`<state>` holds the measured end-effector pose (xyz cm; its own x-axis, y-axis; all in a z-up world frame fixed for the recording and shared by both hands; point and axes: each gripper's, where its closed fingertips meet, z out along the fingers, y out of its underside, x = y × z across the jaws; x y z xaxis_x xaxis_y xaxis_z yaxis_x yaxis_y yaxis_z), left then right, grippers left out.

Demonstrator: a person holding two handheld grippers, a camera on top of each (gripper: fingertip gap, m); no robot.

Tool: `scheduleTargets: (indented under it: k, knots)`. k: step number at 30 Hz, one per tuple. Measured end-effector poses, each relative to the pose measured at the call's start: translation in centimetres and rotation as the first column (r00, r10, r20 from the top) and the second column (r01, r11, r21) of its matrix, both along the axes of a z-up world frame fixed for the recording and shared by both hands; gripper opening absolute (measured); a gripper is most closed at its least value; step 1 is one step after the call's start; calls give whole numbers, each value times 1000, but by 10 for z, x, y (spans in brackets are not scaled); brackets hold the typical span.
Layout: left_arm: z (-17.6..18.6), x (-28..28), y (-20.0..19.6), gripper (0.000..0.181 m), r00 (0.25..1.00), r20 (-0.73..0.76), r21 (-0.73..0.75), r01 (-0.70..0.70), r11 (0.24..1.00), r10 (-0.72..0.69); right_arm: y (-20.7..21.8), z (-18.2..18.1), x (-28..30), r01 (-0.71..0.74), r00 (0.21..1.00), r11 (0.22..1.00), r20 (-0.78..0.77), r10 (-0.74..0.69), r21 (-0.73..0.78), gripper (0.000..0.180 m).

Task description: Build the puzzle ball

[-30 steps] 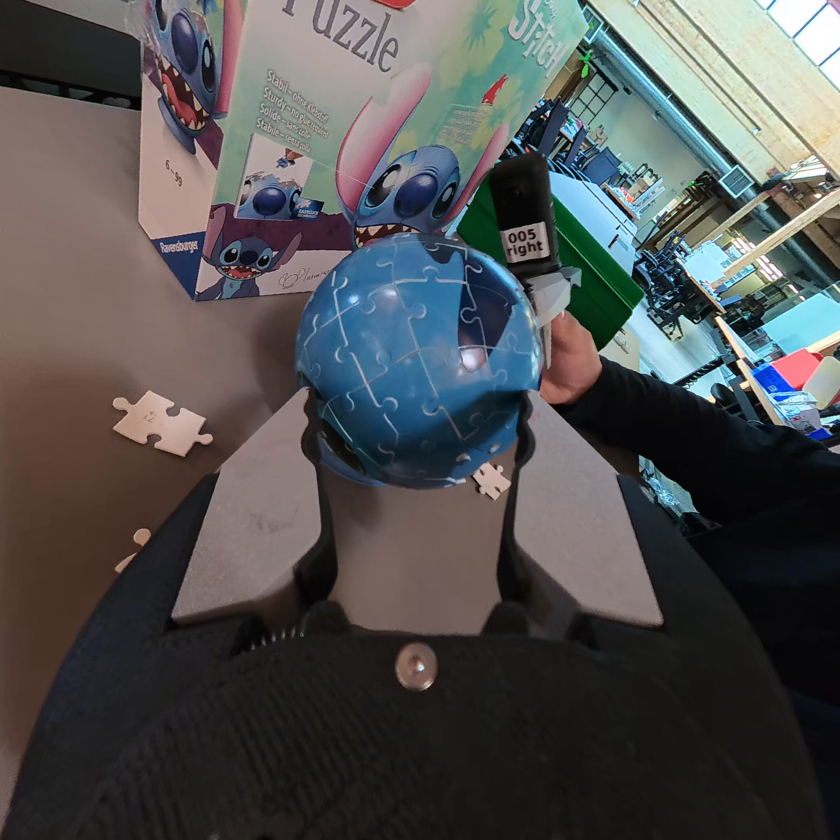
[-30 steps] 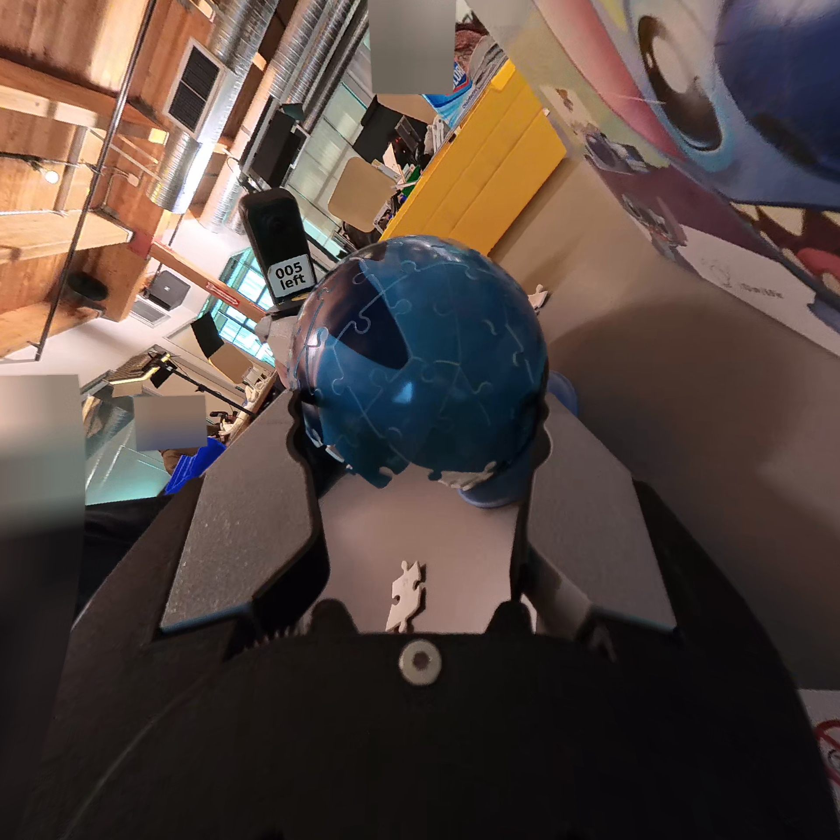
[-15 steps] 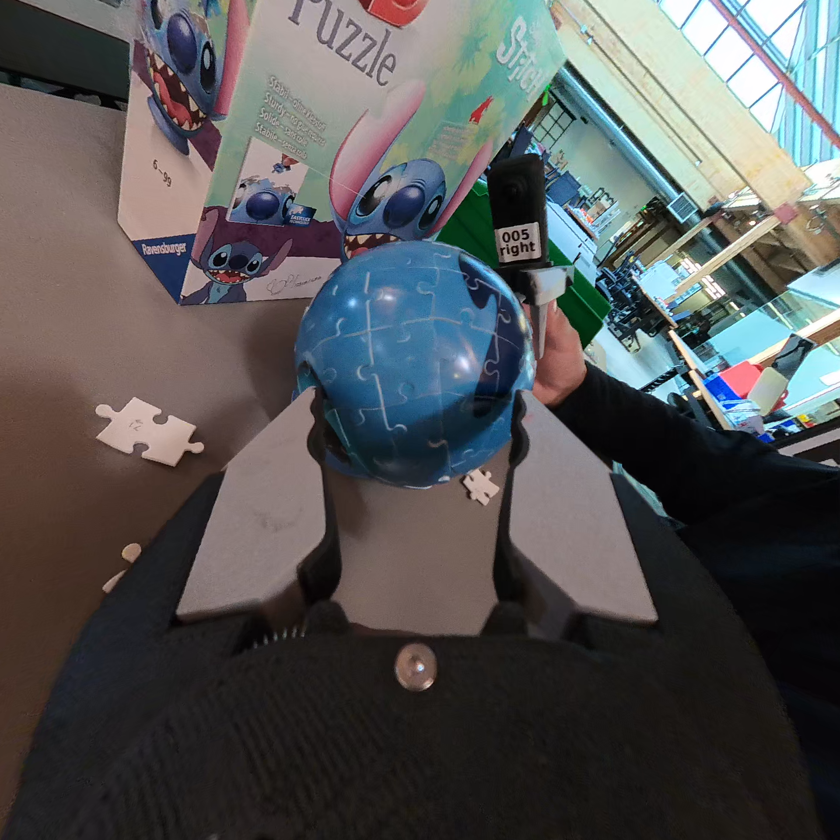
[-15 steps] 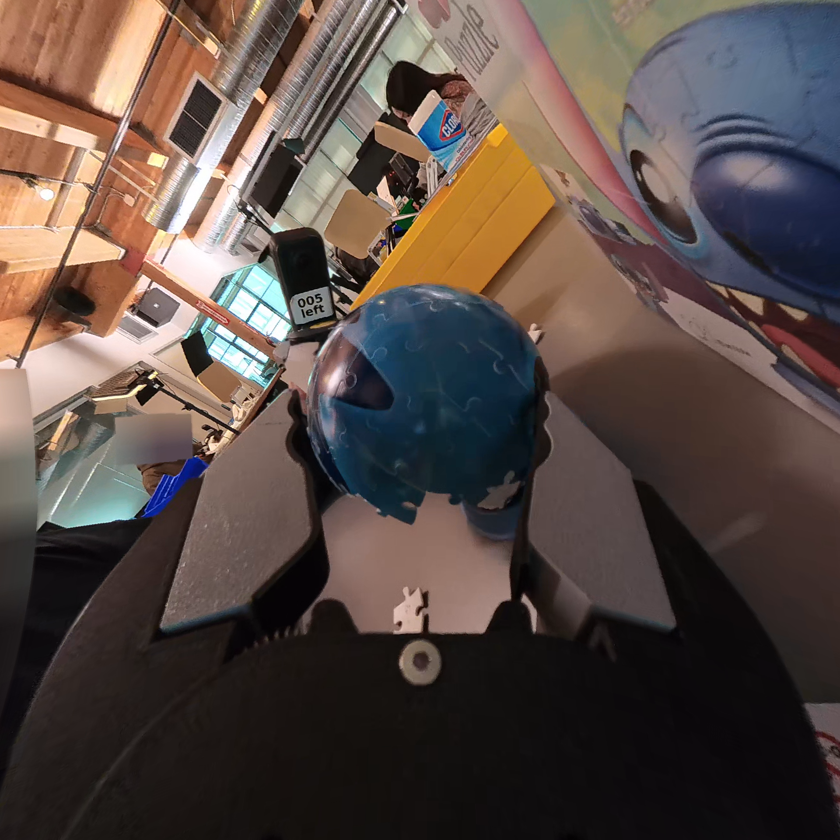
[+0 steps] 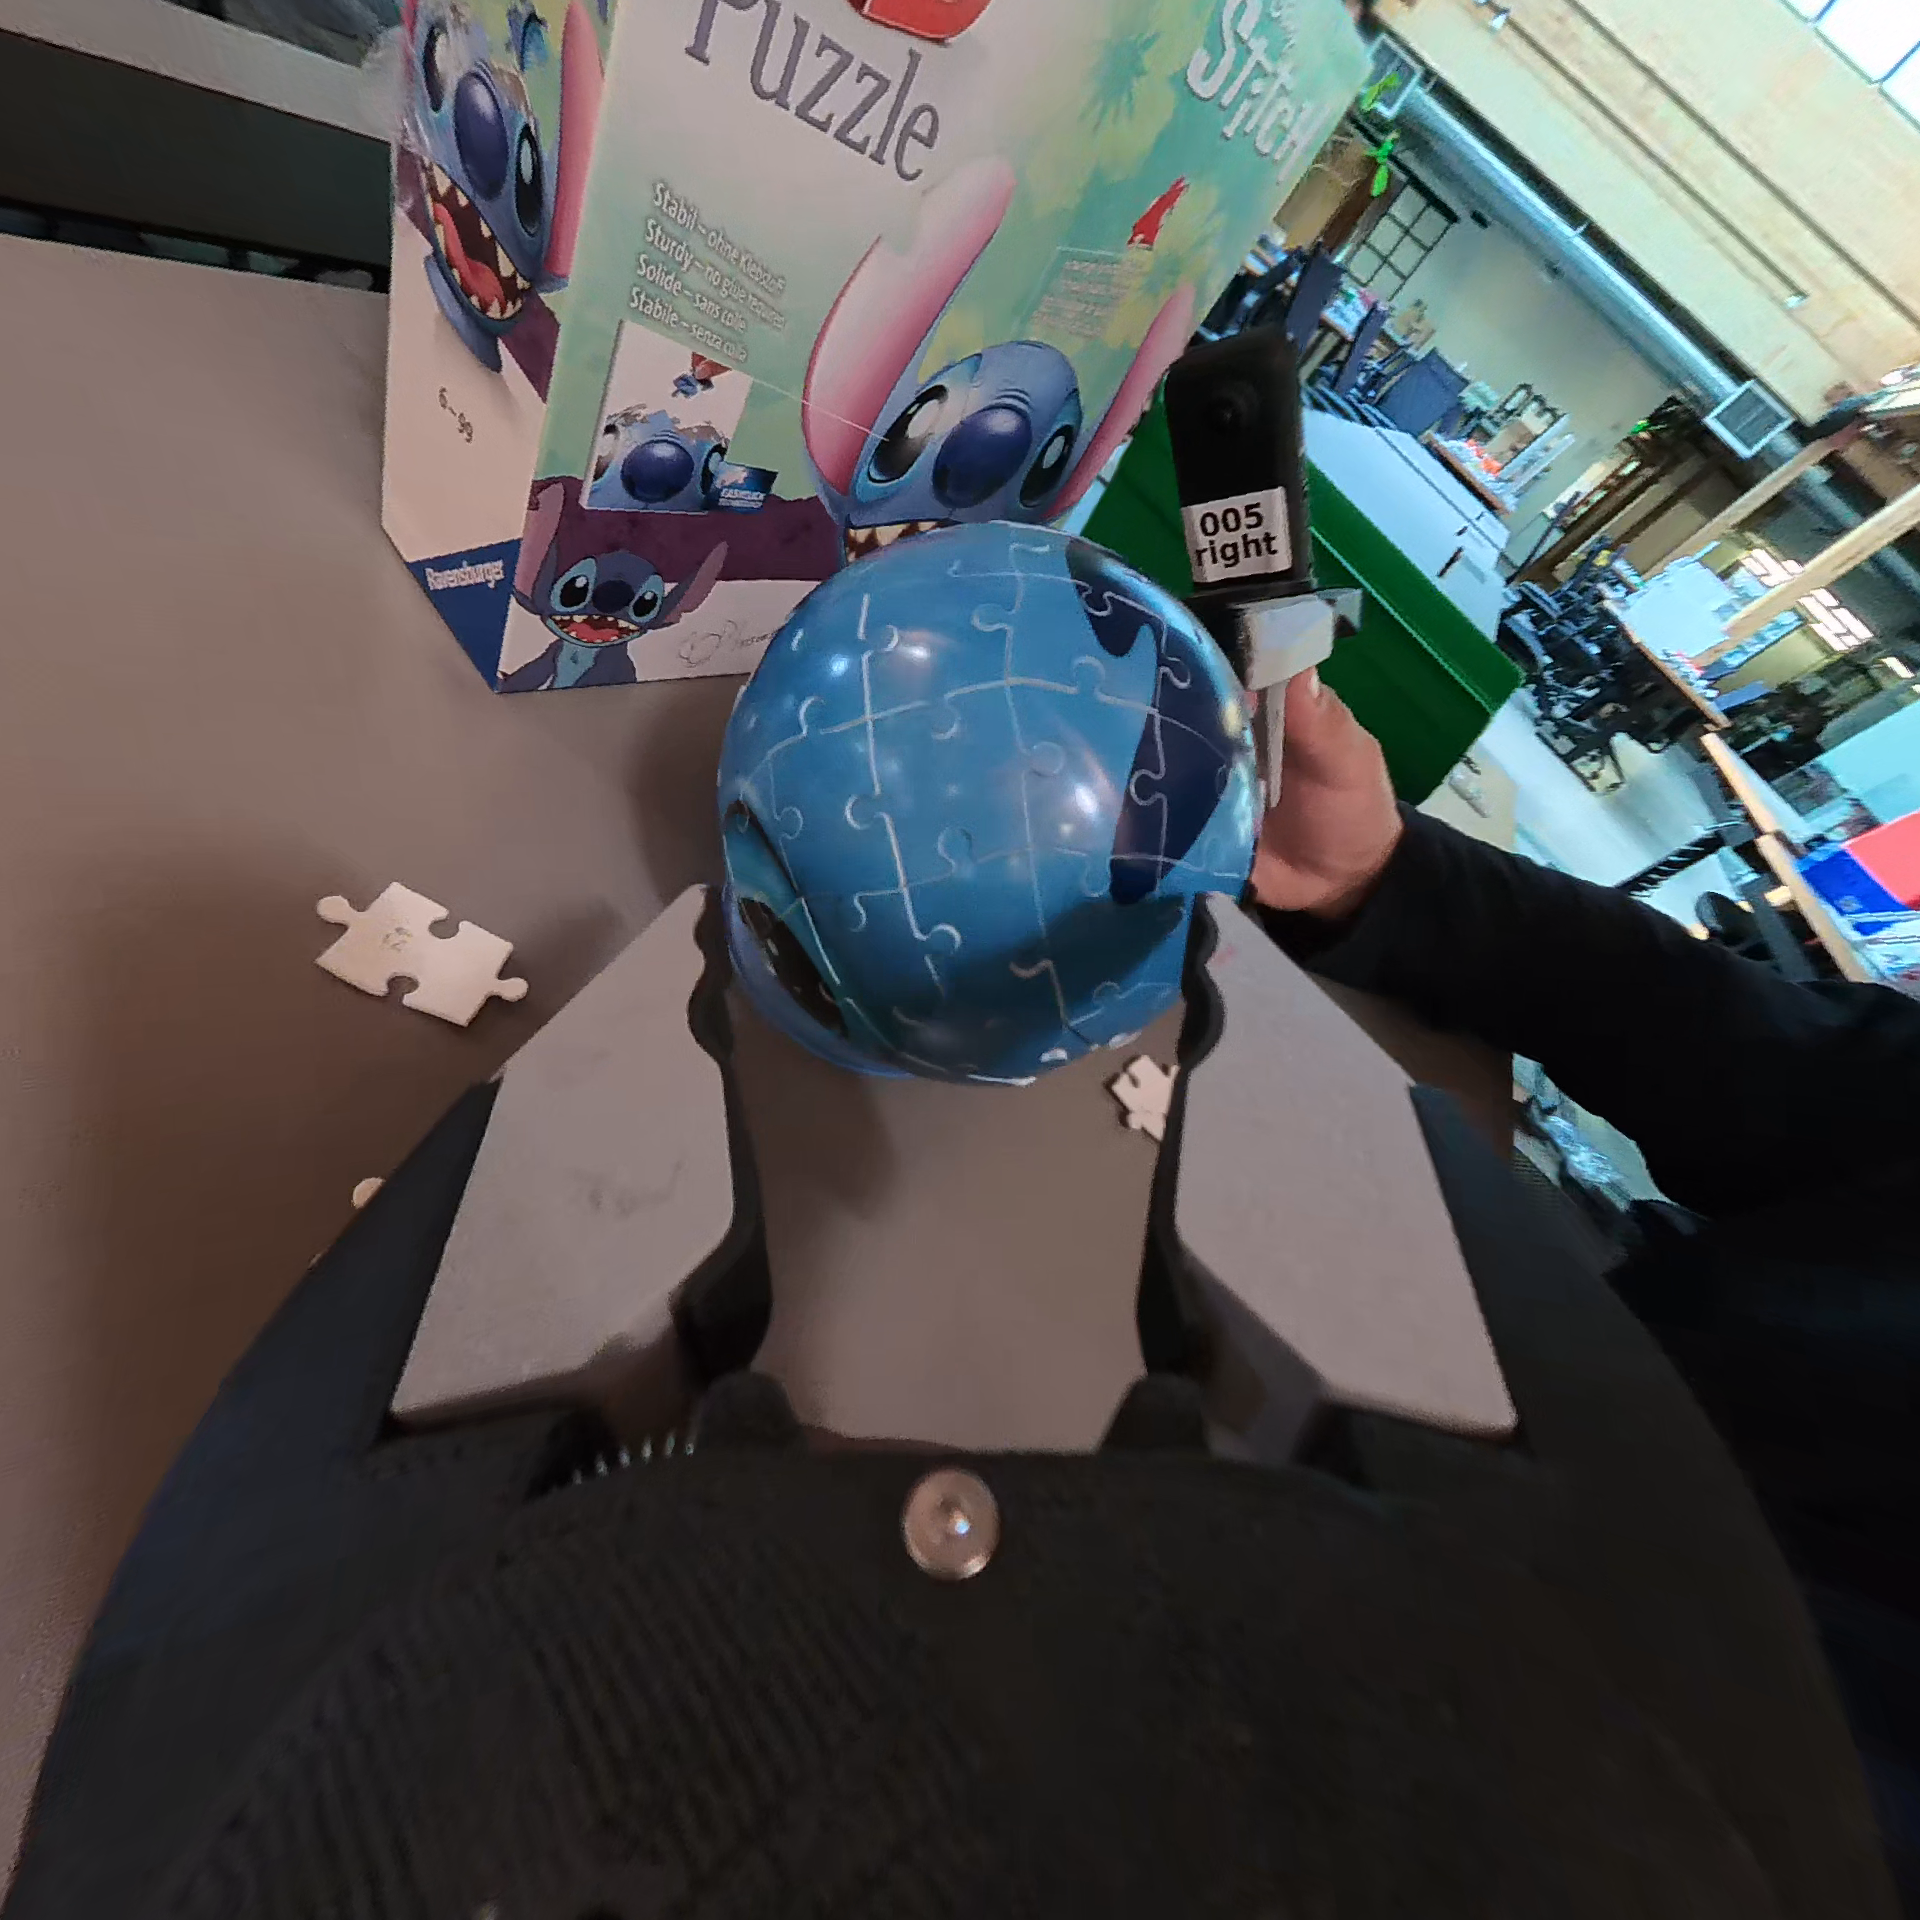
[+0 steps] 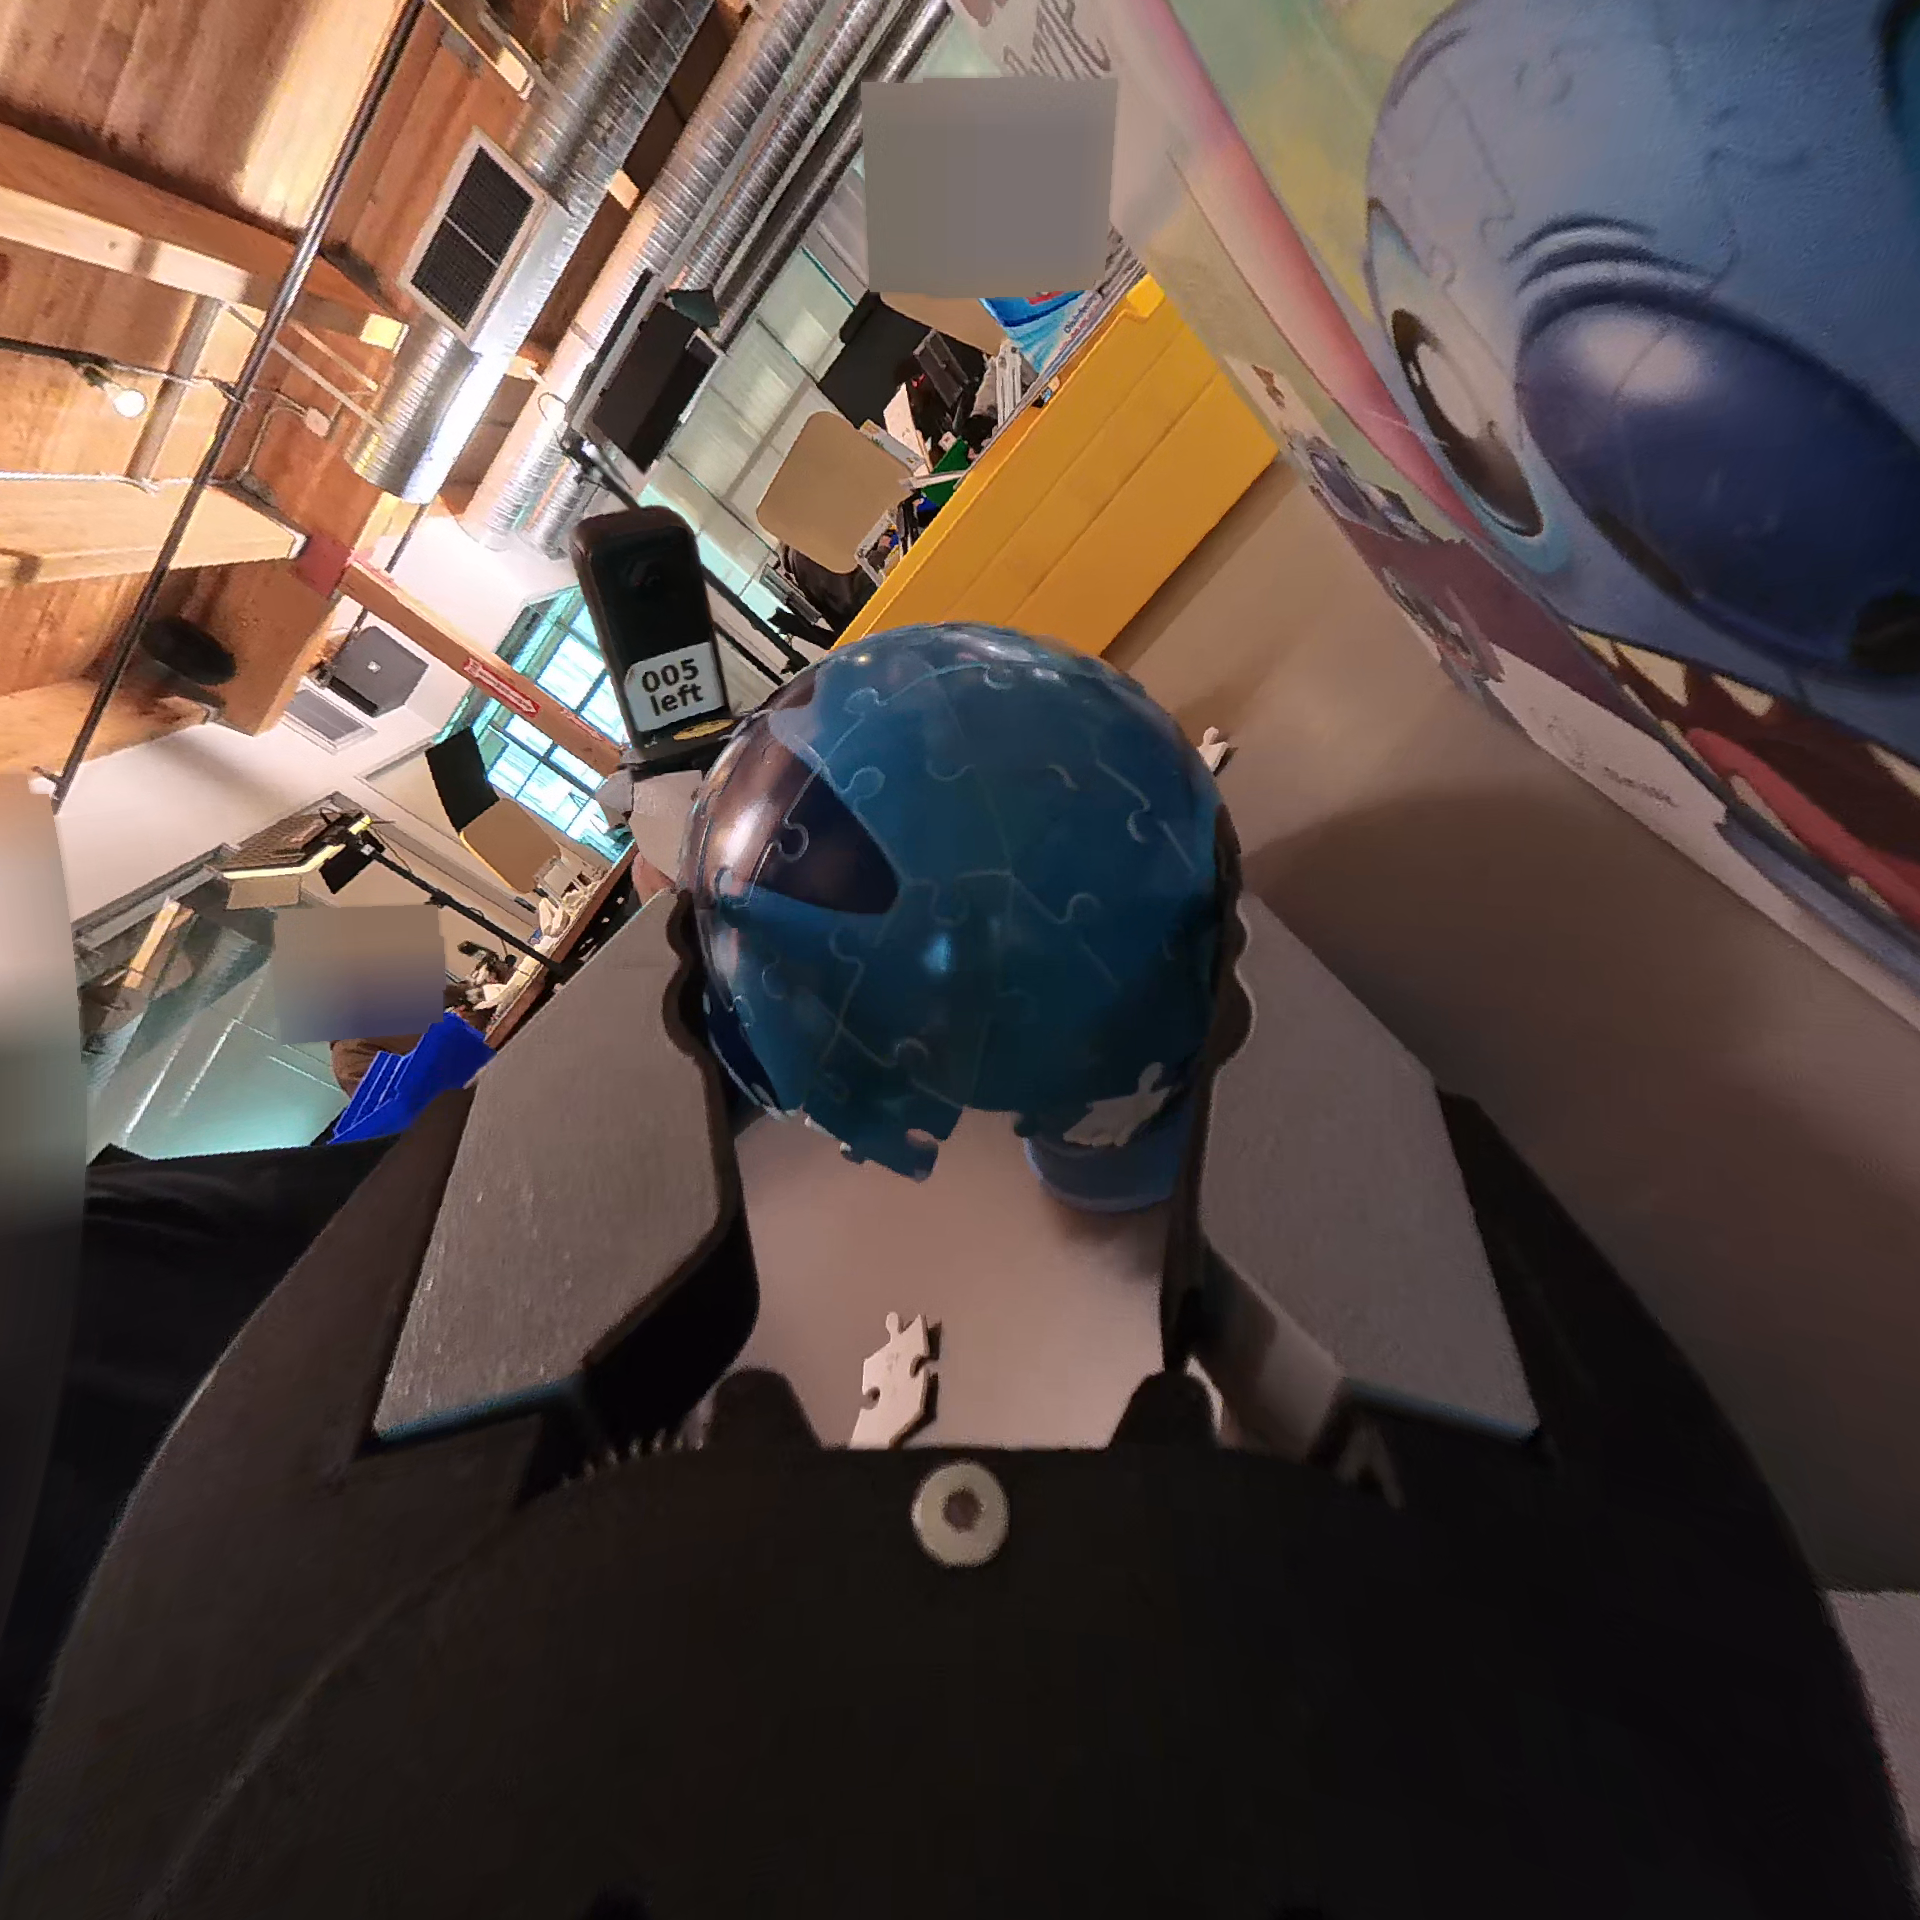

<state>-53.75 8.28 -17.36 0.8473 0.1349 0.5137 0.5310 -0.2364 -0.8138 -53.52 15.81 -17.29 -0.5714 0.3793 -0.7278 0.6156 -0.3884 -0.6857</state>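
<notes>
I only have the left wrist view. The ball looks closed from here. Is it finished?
Observer: No. The right wrist view shows the puzzle ball with a jagged, open edge underneath.
Operator: Is the right gripper actually on it?
Observer: Yes. The right gripper has one finger against each side of the ball.
Operator: Anything below that gap?
Observer: A blue rounded part sits at the open edge, beside one finger.

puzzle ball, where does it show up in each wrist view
Left wrist view: the puzzle ball sits just above centre, between the left gripper fingers.
Right wrist view: the puzzle ball sits just above centre, between the right gripper fingers.
Shared landmark: the puzzle box, behind the ball in the left view, at the right edge in the right.
</notes>
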Motion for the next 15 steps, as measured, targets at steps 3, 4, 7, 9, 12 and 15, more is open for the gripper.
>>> scheduleTargets:
  k: [3, 4, 7, 9, 12, 15]
  knots:
    - [-2, -2, 0, 87, 1000, -18, -23, -7, 1000, 7, 1, -1, 2, -16, 1000, 1000, -10, 16, 0, 95]
    - [-3, -3, 0, 87, 1000, -23, -34, -9, 999, 8, 2, -2, 2, -14, 1000, 1000, -10, 14, 7, 95]
    - [-5, -2, 1, 88, 1000, -13, -41, -5, 999, 4, 3, -3, 1, -14, 1000, 1000, -16, 14, 15, 94]
    - [-3, -2, 1, 84, 1000, -8, -31, 1, 1000, -1, 1, -3, 1, -14, 1000, 1000, -16, 14, 14, 94]
    - [-2, 0, 1, 79, 1000, 4, -16, 22, 1000, -22, -1, -4, 1, -19, 1000, 1000, -7, 19, 5, 95]
    - [-1, -2, 1, 79, 999, 31, 4, 34, 999, -34, -1, -5, 2, -9, 1000, 1000, 3, 9, 1, 94]
